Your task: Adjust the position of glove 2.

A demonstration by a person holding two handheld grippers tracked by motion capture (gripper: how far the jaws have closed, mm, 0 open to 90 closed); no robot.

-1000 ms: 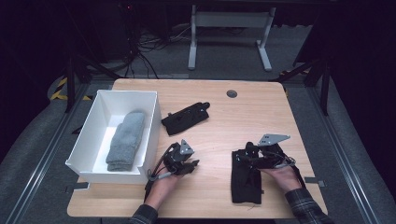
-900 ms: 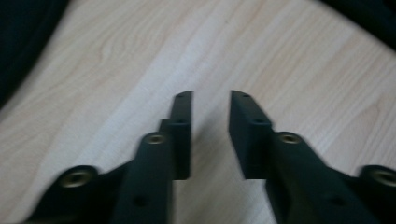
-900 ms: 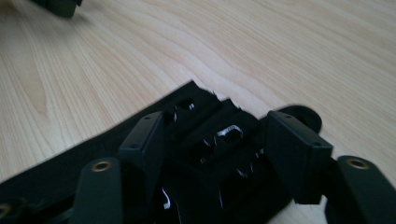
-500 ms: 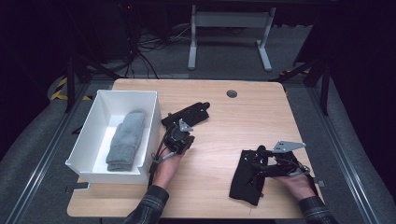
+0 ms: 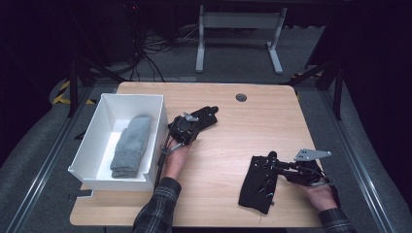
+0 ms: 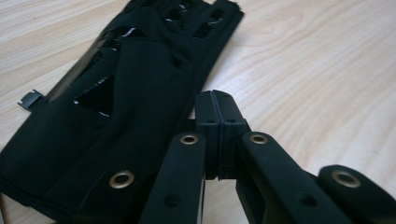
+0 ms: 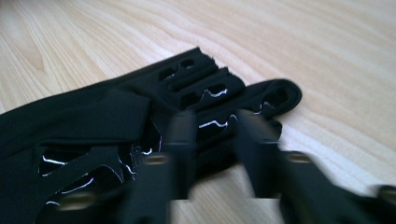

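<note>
The left gripper (image 6: 218, 135) has its jaws pressed together, empty, just beside the far black glove (image 6: 121, 102) near the white box (image 5: 87, 145). The right gripper (image 7: 215, 128), jaws spread, hovers over the near glove (image 7: 93, 121) on the counter (image 5: 233, 131). Next, I'd guess, each must pinch its glove.

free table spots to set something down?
Bare wood: the far right corner past the grommet, and the centre strip between the far black glove and near black glove. Crowded: the left, taken by the white bin holding a grey towel.
</note>
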